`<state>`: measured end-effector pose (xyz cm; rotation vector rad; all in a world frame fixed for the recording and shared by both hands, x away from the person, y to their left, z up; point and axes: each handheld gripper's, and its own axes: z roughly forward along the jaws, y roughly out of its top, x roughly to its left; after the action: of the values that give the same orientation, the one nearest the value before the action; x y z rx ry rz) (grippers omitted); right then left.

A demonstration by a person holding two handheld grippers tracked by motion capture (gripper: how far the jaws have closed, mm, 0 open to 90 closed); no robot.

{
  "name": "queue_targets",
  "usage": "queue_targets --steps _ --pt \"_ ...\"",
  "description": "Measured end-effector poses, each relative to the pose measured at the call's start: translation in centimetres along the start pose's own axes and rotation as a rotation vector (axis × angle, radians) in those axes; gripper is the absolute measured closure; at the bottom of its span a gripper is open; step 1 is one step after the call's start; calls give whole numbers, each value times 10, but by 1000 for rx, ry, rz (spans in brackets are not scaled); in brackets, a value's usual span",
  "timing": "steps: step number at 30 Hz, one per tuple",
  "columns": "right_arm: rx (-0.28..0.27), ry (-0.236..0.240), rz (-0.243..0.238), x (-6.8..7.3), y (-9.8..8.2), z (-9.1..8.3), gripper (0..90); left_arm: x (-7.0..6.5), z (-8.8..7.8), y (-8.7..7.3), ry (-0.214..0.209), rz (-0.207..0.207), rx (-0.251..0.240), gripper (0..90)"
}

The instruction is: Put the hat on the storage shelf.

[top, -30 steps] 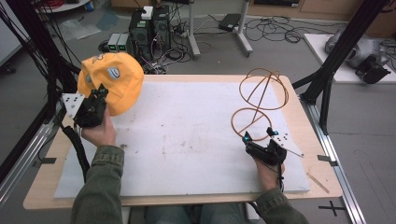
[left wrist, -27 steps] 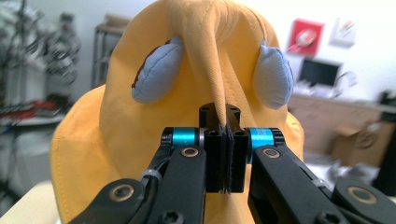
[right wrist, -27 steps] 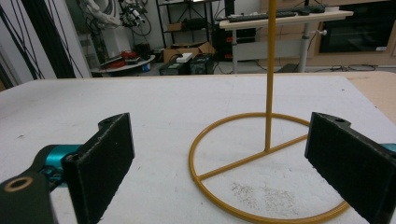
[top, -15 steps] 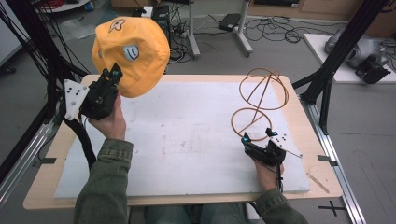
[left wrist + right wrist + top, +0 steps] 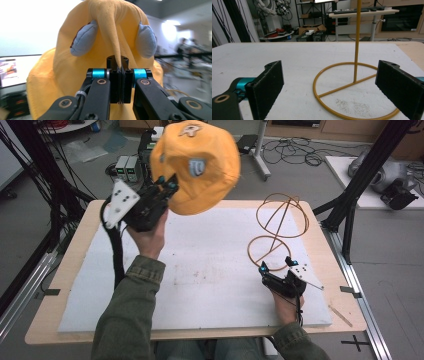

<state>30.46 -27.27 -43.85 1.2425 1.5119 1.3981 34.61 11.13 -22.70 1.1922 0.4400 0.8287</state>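
Note:
An orange cap (image 5: 196, 165) with grey-blue patches hangs high over the table's back left, held up by my left gripper (image 5: 167, 183), which is shut on a fold of its fabric. In the left gripper view the jaws pinch that fold of the cap (image 5: 110, 40) tight. A gold wire stand (image 5: 277, 227) with a ring base and a round loop on top stands at the right of the white board (image 5: 200, 275). My right gripper (image 5: 274, 266) rests open on the board just in front of the stand's base ring (image 5: 352, 92), its wide-set jaws not touching it.
Black frame posts (image 5: 357, 180) rise at both sides of the table. Boxes and cables (image 5: 127, 167) lie on the floor behind it. A thin wooden stick (image 5: 341, 315) lies near the table's front right corner.
My left gripper has lifted the cap from low at the table's left edge up and to the right, toward the stand. The right gripper has stayed put.

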Motion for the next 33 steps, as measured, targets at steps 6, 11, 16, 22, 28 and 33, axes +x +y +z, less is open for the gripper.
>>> queue_targets --steps 6,11,16,22,28,33 --pt "-1 6 0 0 0 0 79 -22 49 3 -190 -1 53 886" --pt "-7 7 6 -1 1 -1 79 -39 84 -3 -290 -44 76 886" --pt "-13 -2 12 -3 1 -2 79 -58 118 -15 -371 -75 119 886" --pt "-30 -17 -1 -4 1 -6 79 -75 143 -28 -440 -71 218 886" --pt "-41 -35 3 -6 2 -9 79 -80 157 -30 -466 -64 281 886" --pt "-36 -35 3 -7 1 -8 79 -79 171 -28 -473 -36 415 885"
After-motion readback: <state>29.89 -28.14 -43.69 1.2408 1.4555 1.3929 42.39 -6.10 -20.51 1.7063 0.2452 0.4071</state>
